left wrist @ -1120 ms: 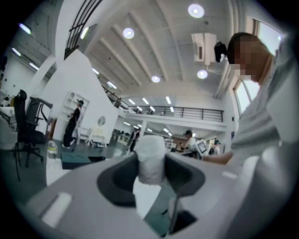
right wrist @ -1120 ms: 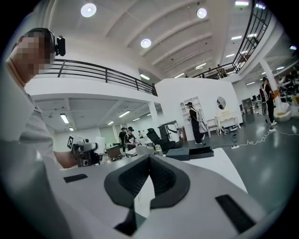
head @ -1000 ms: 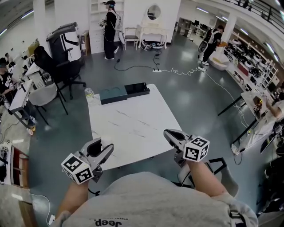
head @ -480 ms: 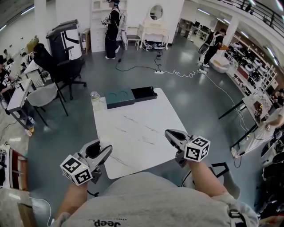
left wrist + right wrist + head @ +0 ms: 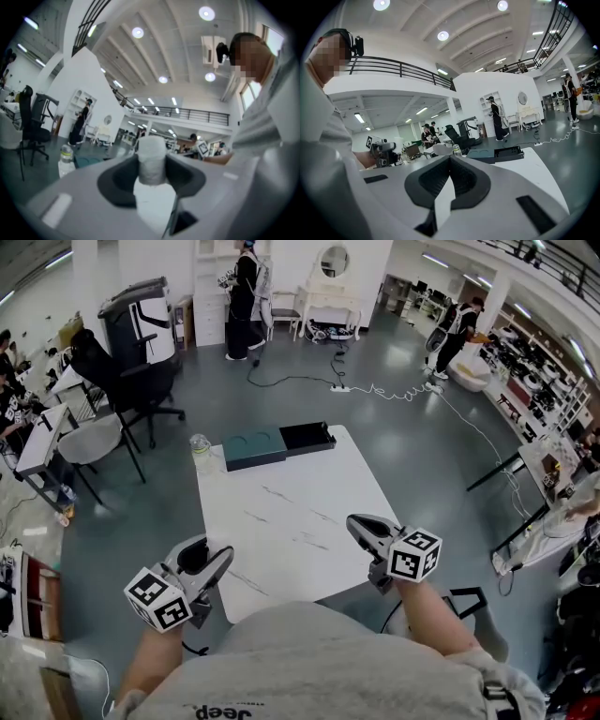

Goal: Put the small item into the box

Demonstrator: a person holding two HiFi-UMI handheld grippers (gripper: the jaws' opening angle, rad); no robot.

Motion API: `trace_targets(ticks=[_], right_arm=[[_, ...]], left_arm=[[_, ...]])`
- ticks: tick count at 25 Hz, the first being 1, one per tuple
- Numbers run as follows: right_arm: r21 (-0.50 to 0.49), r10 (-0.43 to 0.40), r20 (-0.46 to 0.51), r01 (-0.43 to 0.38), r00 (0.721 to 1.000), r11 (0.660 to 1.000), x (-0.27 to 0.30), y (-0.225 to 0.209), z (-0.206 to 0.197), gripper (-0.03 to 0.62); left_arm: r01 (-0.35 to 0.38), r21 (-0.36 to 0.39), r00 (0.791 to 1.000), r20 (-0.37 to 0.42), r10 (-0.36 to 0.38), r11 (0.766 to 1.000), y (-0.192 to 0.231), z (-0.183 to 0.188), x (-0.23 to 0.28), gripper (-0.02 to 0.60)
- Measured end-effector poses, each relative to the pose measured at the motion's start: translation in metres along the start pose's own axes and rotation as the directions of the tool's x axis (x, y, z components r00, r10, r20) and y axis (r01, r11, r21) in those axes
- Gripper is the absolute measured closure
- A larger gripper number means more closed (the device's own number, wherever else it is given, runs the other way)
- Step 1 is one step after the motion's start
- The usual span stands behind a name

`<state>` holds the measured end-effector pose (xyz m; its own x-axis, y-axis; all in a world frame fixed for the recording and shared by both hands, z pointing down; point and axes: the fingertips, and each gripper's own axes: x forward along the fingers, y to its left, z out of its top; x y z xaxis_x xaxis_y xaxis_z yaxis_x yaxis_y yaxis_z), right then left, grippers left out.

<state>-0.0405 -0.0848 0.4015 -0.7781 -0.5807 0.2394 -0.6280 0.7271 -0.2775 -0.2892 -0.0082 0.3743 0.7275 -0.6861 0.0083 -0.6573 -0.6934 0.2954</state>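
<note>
The left claw (image 5: pixel 221 557) grips the small white roll (image 5: pixel 151 161) over the table's (image 5: pixel 281 521) near edge; the right claw (image 5: pixel 356 522) is closed, empty. This looks like the carry step: next comes a long reach to the open black box (image 5: pixel 307 436) at the far edge.

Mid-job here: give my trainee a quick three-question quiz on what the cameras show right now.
1. Which tongs hold the white roll? A: left tongs; B: the right ones; C: neither.
2. True or false: the black box sits at the near edge of the table.
3. Fill in: a clear ___ stands at the far left corner, beside the teal box.
Key: 1 A. 2 False, it is at the far edge. 3 bottle.
</note>
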Motion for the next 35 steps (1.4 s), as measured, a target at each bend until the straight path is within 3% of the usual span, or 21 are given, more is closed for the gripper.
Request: trace_targets(ticks=[6, 10, 16, 25, 30, 35], right_arm=[[0.025, 0.040, 0.008, -0.040, 0.999, 0.999, 0.000, -0.034, -0.005, 0.588], [0.040, 0.094, 0.007, -0.094, 0.996, 0.995, 0.005, -0.074, -0.002, 0.588], [0.027, 0.188, -0.006, -0.188, 0.982, 0.982, 0.013, -0.153, 0.012, 0.588], [0.033, 0.269, 0.011, -0.269, 0.963, 0.962, 0.013, -0.231, 0.023, 0.588], [0.042, 0.253, 0.009, -0.253, 0.968, 0.967, 0.019, -0.256, 0.014, 0.588], [0.038, 0.177, 0.009, -0.178, 0.984, 0.983, 0.045, -0.269, 0.009, 0.588]], left_arm=[[-0.049, 0.016, 0.999, -0.014, 0.050, 0.999, -0.005, -0.005, 0.022, 0.402], [-0.123, 0.016, 0.992, -0.008, 0.123, 0.992, -0.003, -0.007, 0.052, 0.402], [-0.249, -0.022, 0.968, -0.001, 0.249, 0.968, 0.006, -0.012, 0.129, 0.402], [-0.340, 0.025, 0.937, -0.078, 0.341, 0.940, 0.011, -0.010, 0.226, 0.402], [-0.348, 0.044, 0.929, -0.116, 0.350, 0.937, 0.030, -0.010, 0.240, 0.402], [-0.319, 0.113, 0.929, -0.158, 0.334, 0.941, 0.074, 0.000, 0.232, 0.402]])
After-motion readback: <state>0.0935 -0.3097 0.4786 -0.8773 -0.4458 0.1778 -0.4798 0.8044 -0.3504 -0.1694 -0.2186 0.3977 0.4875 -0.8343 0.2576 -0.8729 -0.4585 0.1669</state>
